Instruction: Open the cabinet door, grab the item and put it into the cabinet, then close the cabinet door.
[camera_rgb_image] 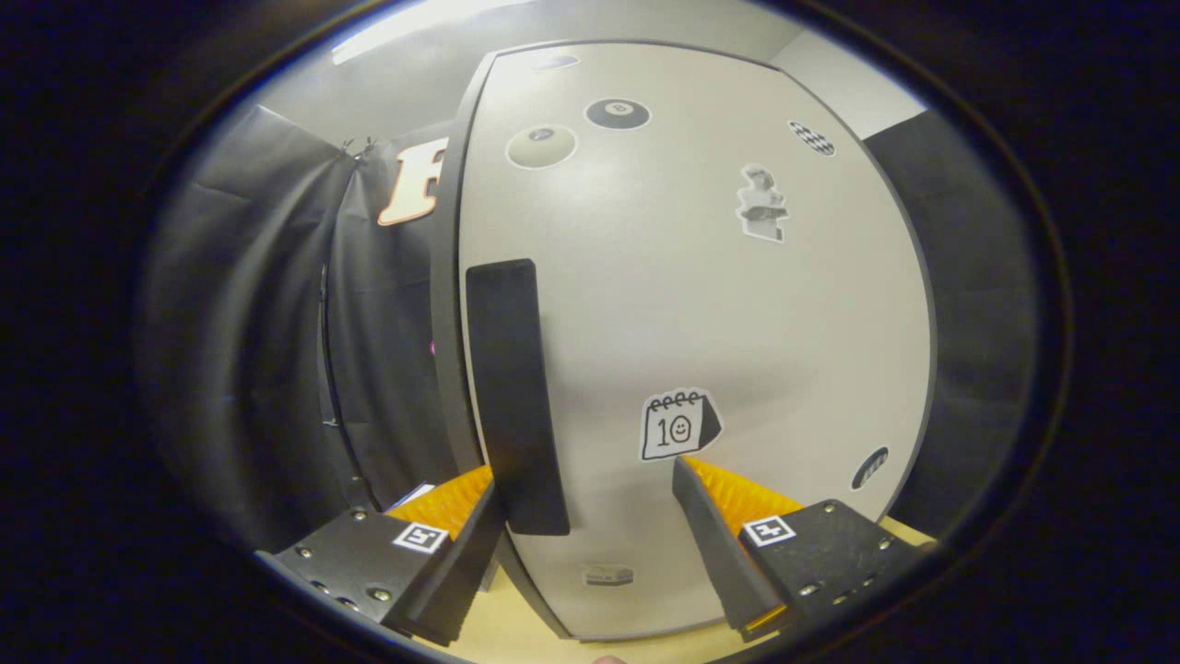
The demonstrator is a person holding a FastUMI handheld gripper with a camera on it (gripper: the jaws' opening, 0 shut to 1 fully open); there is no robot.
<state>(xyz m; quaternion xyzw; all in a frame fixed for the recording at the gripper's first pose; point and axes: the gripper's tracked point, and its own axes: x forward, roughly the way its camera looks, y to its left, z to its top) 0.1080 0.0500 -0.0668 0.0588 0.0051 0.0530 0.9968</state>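
A pale cabinet door (701, 304) with several stickers stands close in front of me. Its dark vertical handle (512, 387) runs along the door's left edge. My gripper (587, 475) is open right at the door, with the lower end of the handle just inside the left finger (461, 535). The right finger (714, 526) rests near the door face below a calendar sticker (678, 424). Nothing is clamped between the fingers. The door looks shut or nearly so; whether a gap shows at its left edge I cannot tell.
Black cloth (277, 350) hangs to the left of the cabinet and more to its right (977, 323). A light wooden surface (516, 632) lies under the cabinet and beneath the fingers.
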